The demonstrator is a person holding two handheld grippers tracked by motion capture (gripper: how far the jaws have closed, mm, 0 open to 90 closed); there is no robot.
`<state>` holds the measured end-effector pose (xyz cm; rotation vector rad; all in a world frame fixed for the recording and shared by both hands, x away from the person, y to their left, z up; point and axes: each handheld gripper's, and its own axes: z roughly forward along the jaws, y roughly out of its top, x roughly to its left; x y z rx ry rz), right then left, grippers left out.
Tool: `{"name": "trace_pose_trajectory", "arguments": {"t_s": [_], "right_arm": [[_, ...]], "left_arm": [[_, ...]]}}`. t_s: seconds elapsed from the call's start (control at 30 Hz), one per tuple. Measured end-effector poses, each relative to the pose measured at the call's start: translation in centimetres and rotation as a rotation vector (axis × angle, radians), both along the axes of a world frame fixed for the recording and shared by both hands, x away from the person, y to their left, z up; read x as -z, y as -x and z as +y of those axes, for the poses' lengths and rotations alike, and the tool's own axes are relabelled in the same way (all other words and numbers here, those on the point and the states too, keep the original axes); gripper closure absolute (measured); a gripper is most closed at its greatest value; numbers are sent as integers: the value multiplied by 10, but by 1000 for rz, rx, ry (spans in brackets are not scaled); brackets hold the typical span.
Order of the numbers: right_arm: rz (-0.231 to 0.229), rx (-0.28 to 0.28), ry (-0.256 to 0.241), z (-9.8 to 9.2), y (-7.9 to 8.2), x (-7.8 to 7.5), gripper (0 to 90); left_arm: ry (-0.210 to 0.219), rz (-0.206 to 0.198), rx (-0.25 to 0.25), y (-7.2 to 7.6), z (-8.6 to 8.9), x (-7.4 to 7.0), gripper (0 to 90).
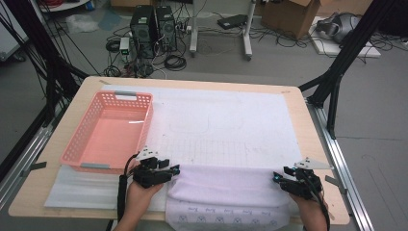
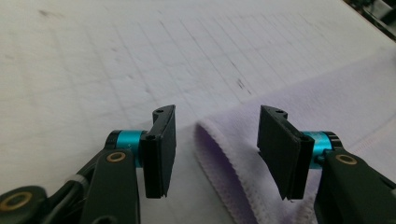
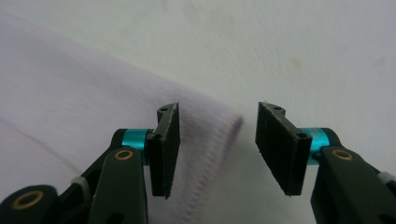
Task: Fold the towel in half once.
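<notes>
The lilac towel (image 1: pixel 226 190) lies folded at the lower middle of the frame, on the table's (image 1: pixel 43 192) near edge. Both tools — left tool (image 2: pixel 215 144), right tool (image 3: pixel 217 144) — gape wide astride its far corners. Likely the grasping step: next, close on both corners together.

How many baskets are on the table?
1. The pink basket stands at the table's left side, just beyond the left gripper. None seems hidden.

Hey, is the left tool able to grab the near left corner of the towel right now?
Probably yes. The left tool is open with the towel corner's hem between its jaws, nothing blocking.
</notes>
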<state>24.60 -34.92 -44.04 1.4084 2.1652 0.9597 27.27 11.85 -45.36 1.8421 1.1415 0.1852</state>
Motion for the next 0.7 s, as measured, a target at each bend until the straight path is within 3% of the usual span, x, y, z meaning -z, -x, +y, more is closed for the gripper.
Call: {"name": "trace_pose_trajectory", "arguments": {"t_s": [0.13, 0.23, 0.3, 0.4, 0.43, 0.47, 0.5, 0.57, 0.63, 0.7], "right_arm": [[9, -6, -25, -7, -2, 4, 567], [13, -41, -38, -7, 0, 4, 559], [9, -53, -21, -6, 3, 4, 560], [14, -59, -17, -6, 3, 3, 615], [16, -65, -23, -6, 4, 3, 683], [19, -78, -36, -6, 4, 3, 807], [26, -105, -62, -6, 5, 4, 839], [17, -107, -38, -3, 6, 3, 858], [9, -110, -51, -5, 6, 3, 865], [-33, -103, -65, -6, 6, 0, 869]], "left_arm": [[14, -6, 45, 0, -2, 1, 461], [16, -2, 85, 1, -4, 2, 538], [-12, -11, 94, 3, -6, 2, 622], [-30, -6, 75, 4, -9, 2, 760], [-23, 6, 76, 4, -8, 2, 787], [-8, 14, 75, 4, -8, 2, 809], [0, 22, 76, 4, -7, 2, 820], [17, 31, 66, 4, -6, 3, 831], [19, -3, 52, 5, -5, 0, 838], [37, -29, 44, 3, -4, -5, 841]]}}
